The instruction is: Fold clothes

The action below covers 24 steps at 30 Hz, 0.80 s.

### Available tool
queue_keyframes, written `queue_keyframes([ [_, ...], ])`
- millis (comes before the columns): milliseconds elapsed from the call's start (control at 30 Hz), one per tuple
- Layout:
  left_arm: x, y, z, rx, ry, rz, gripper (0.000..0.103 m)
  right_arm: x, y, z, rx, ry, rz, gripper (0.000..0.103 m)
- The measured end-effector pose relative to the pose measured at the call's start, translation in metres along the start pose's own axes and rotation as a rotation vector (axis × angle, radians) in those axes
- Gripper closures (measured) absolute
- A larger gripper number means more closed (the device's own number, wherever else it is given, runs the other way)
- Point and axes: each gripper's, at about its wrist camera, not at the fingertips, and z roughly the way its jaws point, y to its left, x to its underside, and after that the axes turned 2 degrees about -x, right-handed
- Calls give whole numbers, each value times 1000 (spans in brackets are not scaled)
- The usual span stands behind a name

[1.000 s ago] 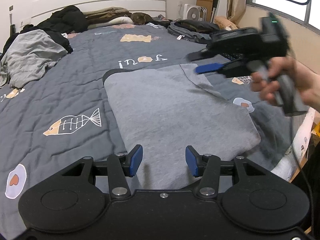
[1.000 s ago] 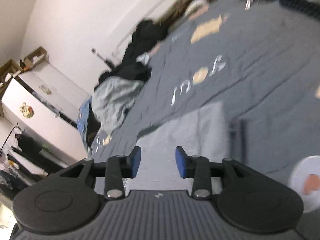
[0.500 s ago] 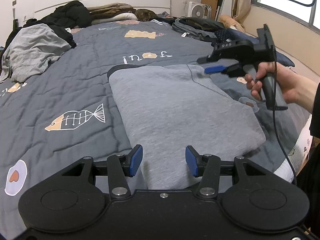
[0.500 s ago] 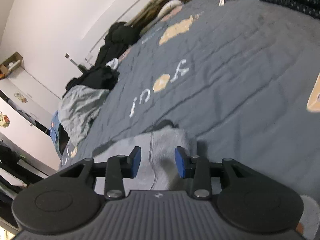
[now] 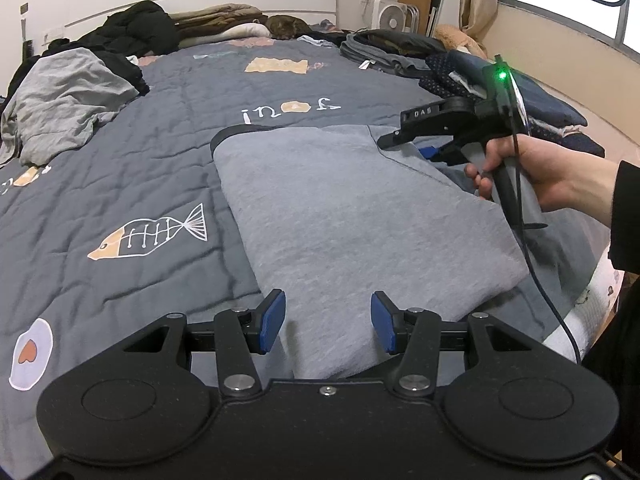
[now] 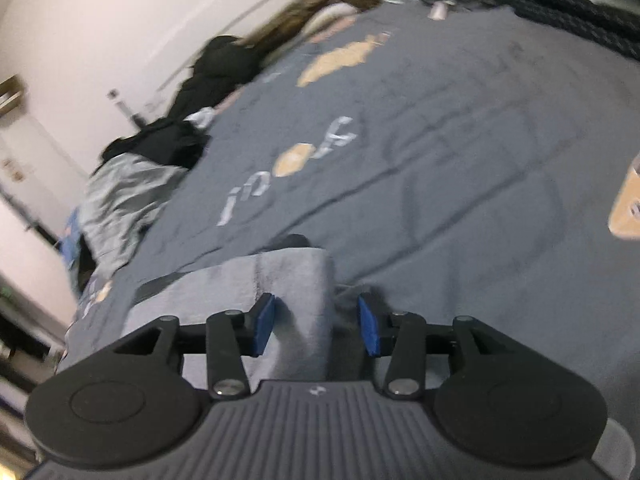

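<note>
1. The plain grey knit garment (image 5: 360, 216) lies flat on the quilted grey bed (image 5: 120, 184), sides already folded in.
2. Left gripper (image 5: 326, 316) fingers wide, empty, at the near hem.
3. Right gripper (image 6: 316, 320) fingers wide, straddling the far corner.
4. A crosswise fold seems left.

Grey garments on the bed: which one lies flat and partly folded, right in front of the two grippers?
The grey sweatshirt lies smooth in the middle of the quilt. The other grey garment is crumpled in a heap at the far left.
</note>
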Motion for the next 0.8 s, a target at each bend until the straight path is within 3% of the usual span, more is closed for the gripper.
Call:
queue_keyframes([
  [133,0,2,0,-3,2,-6,56,1,3,-4,46,-8,-102,47],
  [300,-1,4,0,2,2,-21,54,-13,-6,-24,16,0,17,47],
  [400,0,13,3,16,21,-86,53,-16,-11,-32,-58,32,86,46],
  [567,2,43,9,67,69,-286,52,-12,-4,-33,-143,123,79,44],
  [800,21,79,38,214,231,-565,52,-7,-10,-31,-130,180,70,41],
])
